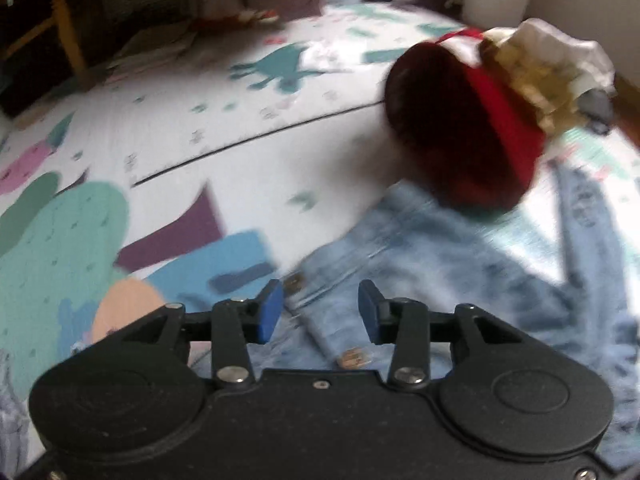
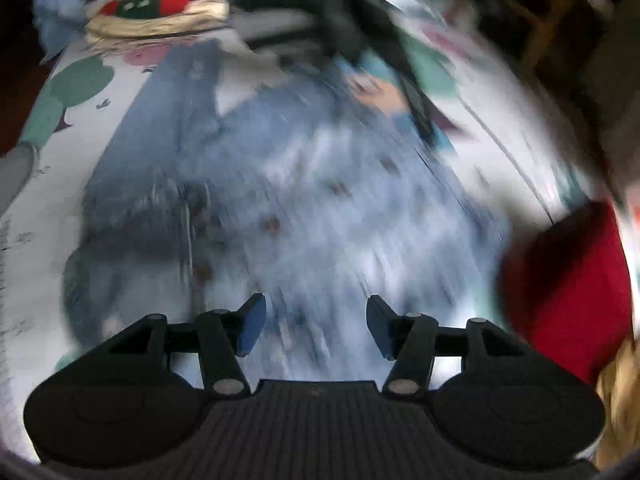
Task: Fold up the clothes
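Denim jacket (image 1: 420, 248), pale acid-washed blue with brown metal buttons, lies spread on a patterned play mat (image 1: 248, 128) on the floor, its sleeves fanned out to either side, probably laid flat so it can be folded. The left claw (image 1: 320, 312) hangs just above the buttoned front edge with its blue pads apart and nothing pinched between them. The right claw (image 2: 316, 328) stands a little wider over the body of the same jacket, also empty, though that view is heavily smeared and whether the pads brush the cloth I cannot tell. Both seem to be between grips, so the fold looks barely started. Just beyond the jacket sits a heap of other clothes (image 1: 520, 64), a dark red garment (image 1: 460, 132) at the front with white and cream pieces behind, likely waiting their turn. No basket or box is plainly visible; the pile rests straight on the mat.
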